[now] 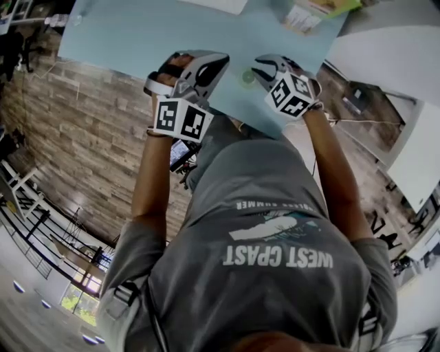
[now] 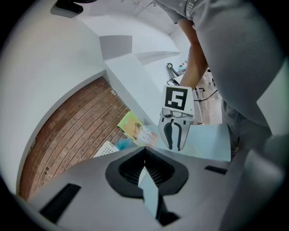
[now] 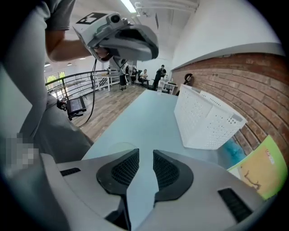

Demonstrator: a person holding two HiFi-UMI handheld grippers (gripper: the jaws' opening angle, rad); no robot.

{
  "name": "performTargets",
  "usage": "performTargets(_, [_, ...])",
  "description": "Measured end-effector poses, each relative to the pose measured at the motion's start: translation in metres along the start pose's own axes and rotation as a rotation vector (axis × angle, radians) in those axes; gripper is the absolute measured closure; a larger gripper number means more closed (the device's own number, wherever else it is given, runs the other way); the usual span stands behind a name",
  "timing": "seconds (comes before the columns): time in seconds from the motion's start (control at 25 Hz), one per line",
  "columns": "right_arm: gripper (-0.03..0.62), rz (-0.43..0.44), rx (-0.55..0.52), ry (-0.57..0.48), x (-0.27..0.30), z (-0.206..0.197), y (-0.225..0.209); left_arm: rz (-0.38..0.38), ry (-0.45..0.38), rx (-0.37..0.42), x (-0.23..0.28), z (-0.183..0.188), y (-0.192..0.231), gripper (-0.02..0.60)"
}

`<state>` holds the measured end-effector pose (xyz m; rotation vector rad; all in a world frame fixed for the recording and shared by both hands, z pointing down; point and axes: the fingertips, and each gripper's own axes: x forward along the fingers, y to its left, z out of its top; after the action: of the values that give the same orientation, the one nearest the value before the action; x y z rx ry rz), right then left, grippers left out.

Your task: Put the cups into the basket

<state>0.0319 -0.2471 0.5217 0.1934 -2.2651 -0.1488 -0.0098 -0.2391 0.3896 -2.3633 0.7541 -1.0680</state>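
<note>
Head view: left gripper [image 1: 206, 65] and right gripper [image 1: 268, 69] sit side by side over the near edge of the pale blue tabletop [image 1: 137, 34]. Grey printed T-shirt [image 1: 275, 206] below, wood-plank floor [image 1: 82, 137] around. Green-yellow printed booklet [image 1: 309, 14] at the table's far side.

Left gripper view: jaws closed tip to tip, nothing in them. Red brick wall [image 2: 72, 131] to the left, white walls above.

Right gripper view: jaws a narrow slit apart, empty, bare table showing between. White perforated plastic basket [image 3: 205, 119] on the table ahead-right, by the brick wall. Teal thing [image 3: 232, 149] between basket and booklet; can't tell if it's a cup. Metal railing [image 3: 90, 79] and people far back.
</note>
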Motion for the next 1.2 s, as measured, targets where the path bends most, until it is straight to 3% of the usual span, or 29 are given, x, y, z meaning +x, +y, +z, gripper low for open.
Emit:
performTargets(0.12, [0.506,0.053,0.007,0.080,0.021,-0.017,0.000,0.008,-0.018,0.000,0.004,-0.005,0.020,0.580])
performTargets(0.44, [0.520,0.063,0.040,0.213,0.047,-0.026,-0.026,-0.039,-0.083,-0.006,0.022,-0.028,0.061,0.580])
performTargets(0.76, [0.569,0.042,0.072,0.196,0.046,-0.021,-0.024,-0.089,-0.110,0.004,0.038,-0.046,0.072,0.580])
performTargets(1.0, [0.566,0.136,0.083,0.209,0.045,-0.015,0.001,-0.095,-0.127,0.004,0.042,-0.048,0.082,0.580])
performTargets(1.12, [0.563,0.161,0.150,0.139,0.035,0.000,0.010,-0.101,-0.134,0.001,0.043,-0.048,0.082,0.580])
performTargets(1.2, [0.515,0.202,0.201,0.080,0.025,0.012,0.020,-0.102,-0.136,-0.002,0.041,-0.050,0.081,0.580])
